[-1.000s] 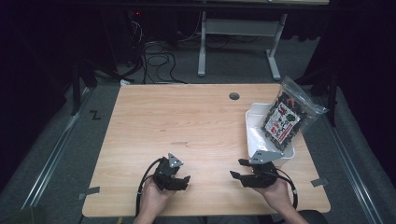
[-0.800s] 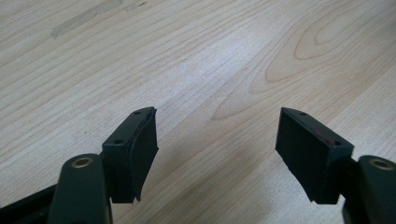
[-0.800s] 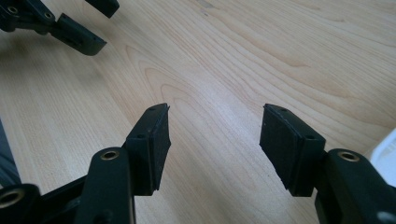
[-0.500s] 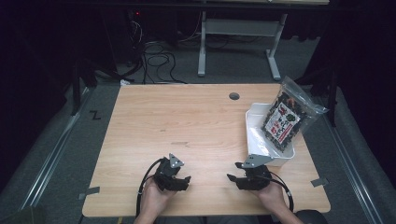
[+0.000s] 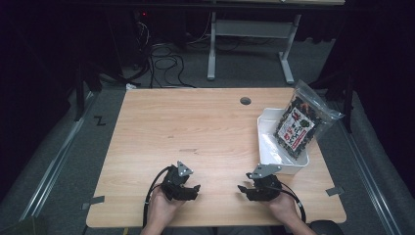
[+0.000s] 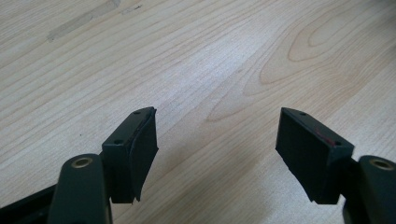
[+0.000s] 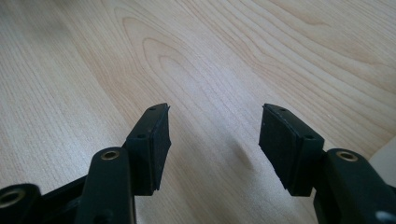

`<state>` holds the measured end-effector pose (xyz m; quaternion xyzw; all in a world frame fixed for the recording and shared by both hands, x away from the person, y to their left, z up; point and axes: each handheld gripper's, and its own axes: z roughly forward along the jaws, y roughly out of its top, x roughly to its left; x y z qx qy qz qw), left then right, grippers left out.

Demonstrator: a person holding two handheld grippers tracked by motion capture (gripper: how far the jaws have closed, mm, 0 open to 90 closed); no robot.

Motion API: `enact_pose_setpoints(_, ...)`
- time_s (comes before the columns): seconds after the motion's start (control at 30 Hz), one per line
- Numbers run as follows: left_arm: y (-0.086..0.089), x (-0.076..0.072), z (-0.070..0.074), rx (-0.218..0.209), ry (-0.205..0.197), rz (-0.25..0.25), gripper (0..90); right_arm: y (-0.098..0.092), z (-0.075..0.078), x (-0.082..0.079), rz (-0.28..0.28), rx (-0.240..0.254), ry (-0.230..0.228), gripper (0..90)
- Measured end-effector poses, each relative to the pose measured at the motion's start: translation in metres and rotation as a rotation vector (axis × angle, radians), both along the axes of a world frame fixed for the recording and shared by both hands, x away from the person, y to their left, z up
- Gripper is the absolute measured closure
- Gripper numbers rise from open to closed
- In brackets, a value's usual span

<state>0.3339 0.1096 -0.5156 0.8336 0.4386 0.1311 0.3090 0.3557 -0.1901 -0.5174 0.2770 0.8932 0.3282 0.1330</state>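
Both jaws of the left hand-held gripper (image 5: 188, 188) and right hand-held gripper (image 5: 249, 190) are held wide open and empty, so the snack bag (image 5: 298, 128) just past the right one should be reached for slowly.

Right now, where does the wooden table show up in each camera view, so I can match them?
High view: the table spans the middle, with a white tray near its right edge.
Left gripper view: wood behind and between the left gripper's open jaws.
Right gripper view: likewise, beyond the right gripper.
Shared landmark: the pale wood grain.
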Motion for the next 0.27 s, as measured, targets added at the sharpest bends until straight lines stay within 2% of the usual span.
enact_pose_setpoints(0.27, 0.0006, 0.0004, 0.0003, 0.0, 0.0, 0.001, 29.7, -0.0014, -0.0005, 0.0015, -0.006, 0.002, 0.014, 43.9)
